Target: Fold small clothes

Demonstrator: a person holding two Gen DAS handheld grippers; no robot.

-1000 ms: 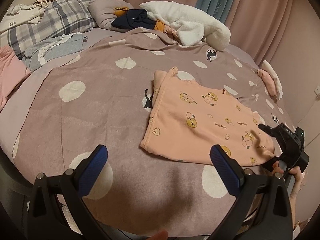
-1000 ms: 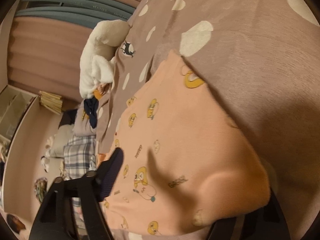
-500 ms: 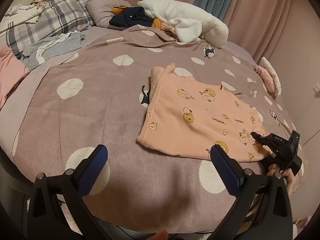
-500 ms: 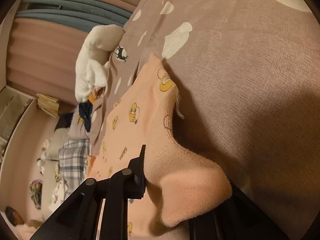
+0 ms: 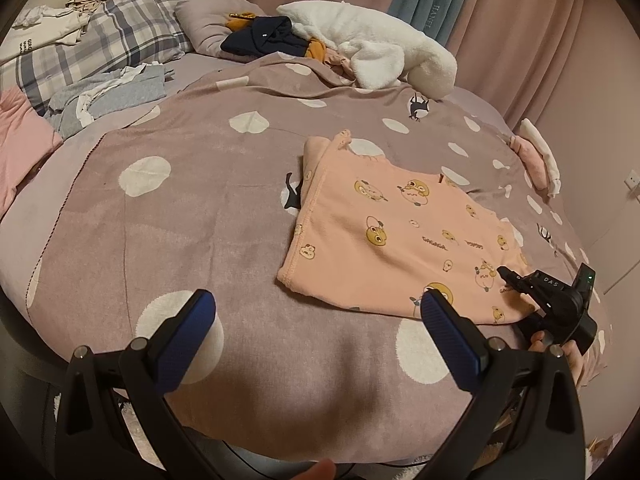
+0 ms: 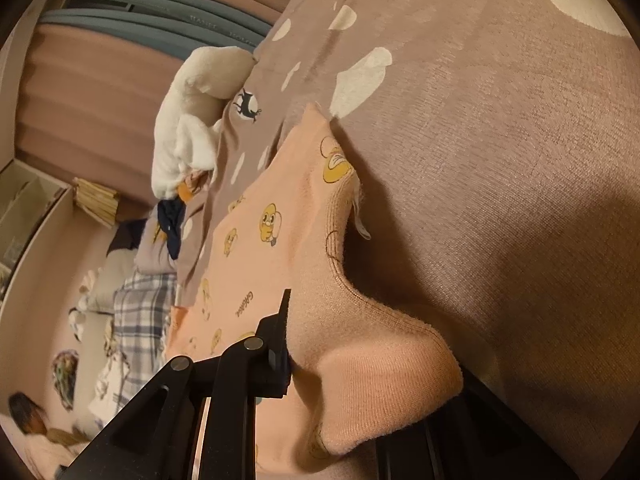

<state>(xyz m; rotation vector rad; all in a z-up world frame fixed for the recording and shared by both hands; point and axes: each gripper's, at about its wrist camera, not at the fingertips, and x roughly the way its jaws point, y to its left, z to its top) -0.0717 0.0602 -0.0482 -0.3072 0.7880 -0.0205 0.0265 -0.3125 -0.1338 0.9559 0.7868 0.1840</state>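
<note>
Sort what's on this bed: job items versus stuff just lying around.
In the job:
- peach printed garment
- right claw, shut on its corner
- left claw, open

Lying about:
- white fleece blanket
- navy clothes
- plaid pillow
- grey clothes

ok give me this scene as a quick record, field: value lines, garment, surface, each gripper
garment: peach cartoon-print top, lying mostly flat
surface: mauve spotted blanket on a bed
right hand-held gripper: shut on the top's near corner, fabric bunched between the fingers
left hand-held gripper: open, blue pads apart, nothing between them, above the blanket's near edge
background: white fleece, plaid pillow
</note>
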